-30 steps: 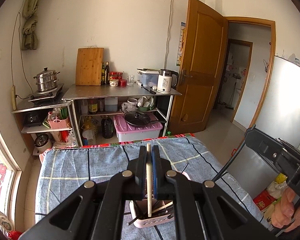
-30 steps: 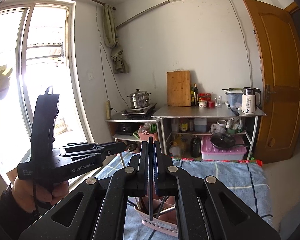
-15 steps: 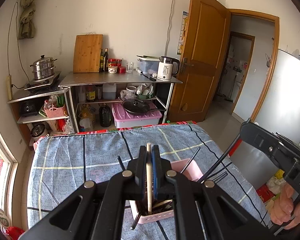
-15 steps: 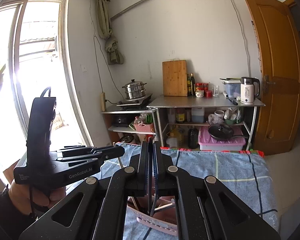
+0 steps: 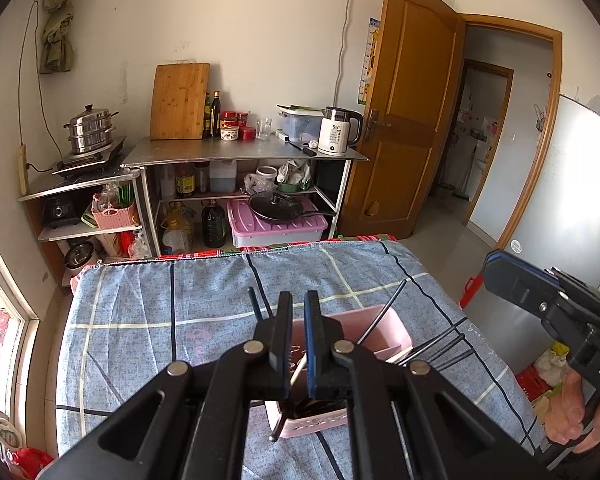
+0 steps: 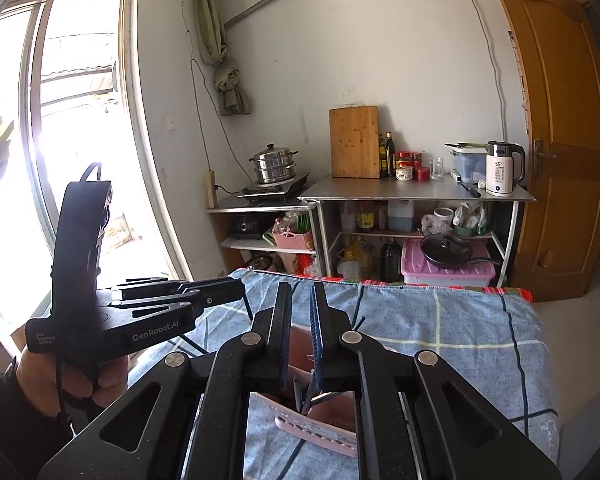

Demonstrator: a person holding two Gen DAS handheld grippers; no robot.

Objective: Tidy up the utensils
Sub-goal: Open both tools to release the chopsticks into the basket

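Over the pink utensil caddy (image 5: 342,364) on the blue checked bench (image 5: 148,320), both tools hang nose-down, presumably because each utensil has to go in from above.

Left tool (image 5: 294,344): jaws slightly parted, nothing between them. A pale flat utensil (image 5: 298,372) leans in the caddy just below the gap, so this reads as a drop-off just made.

Right tool (image 6: 300,332): jaws have just been opening and now stand narrowly apart, empty. Dark chopsticks (image 6: 302,394) stand in the caddy right under them.

More dark sticks (image 5: 384,314) fan out of the caddy's right side, tilted, ends resting on the rim.

Versus a second ago: the left tool clamped the pale utensil upright, the right one clamped a thin dark stick. Both are now free and sit in the caddy. Both views also look lower and show more of the caddy and cloth.

Each hand (image 6: 80,380) grips its handle from below, keeping the tools side by side over one container. Judged stage: release done, retreat next.
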